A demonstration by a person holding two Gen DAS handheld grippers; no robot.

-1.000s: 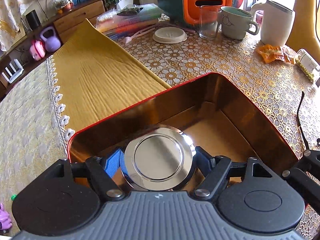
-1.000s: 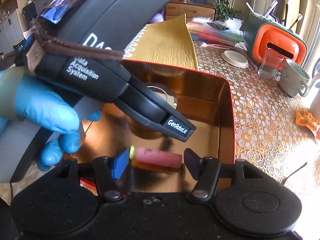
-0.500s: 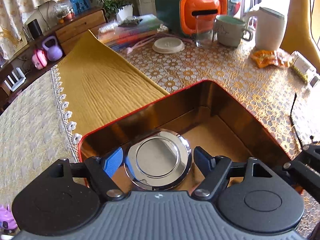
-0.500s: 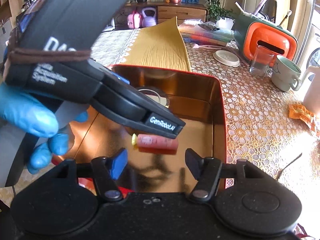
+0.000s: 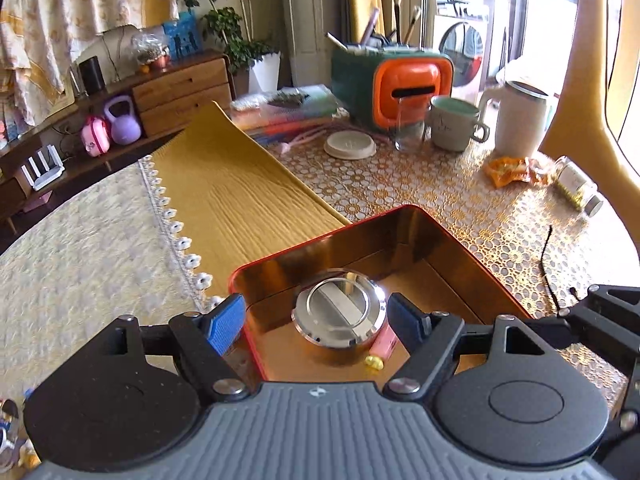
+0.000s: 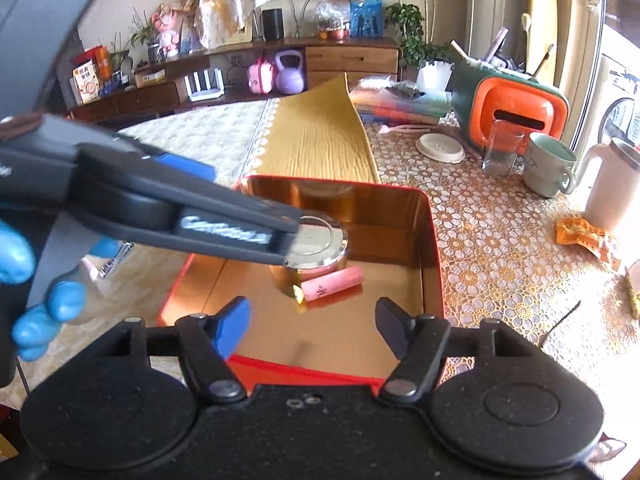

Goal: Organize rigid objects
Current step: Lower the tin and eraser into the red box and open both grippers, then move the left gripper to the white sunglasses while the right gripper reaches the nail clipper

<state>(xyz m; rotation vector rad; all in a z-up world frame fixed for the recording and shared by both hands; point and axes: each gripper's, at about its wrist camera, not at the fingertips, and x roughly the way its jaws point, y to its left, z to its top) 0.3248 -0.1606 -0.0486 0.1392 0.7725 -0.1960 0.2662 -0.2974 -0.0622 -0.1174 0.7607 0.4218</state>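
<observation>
Low at centre frame, inside the red tin (image 6: 434,248), the chrome-lidded jar (image 5: 340,312) and pink tube (image 6: 332,282) lie released, both my tongs (image 5: 316,318) (image 6: 312,322) empty and spread; the tube could roll, being round.

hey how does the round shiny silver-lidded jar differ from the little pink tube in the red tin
The round silver-lidded jar stands upright; the small pink tube lies on its side. The jar is wide, squat and mirror-bright; the tube is slim and matte pink with a yellow end. Both sit inside the red-rimmed gold tin, close beside each other.
</observation>
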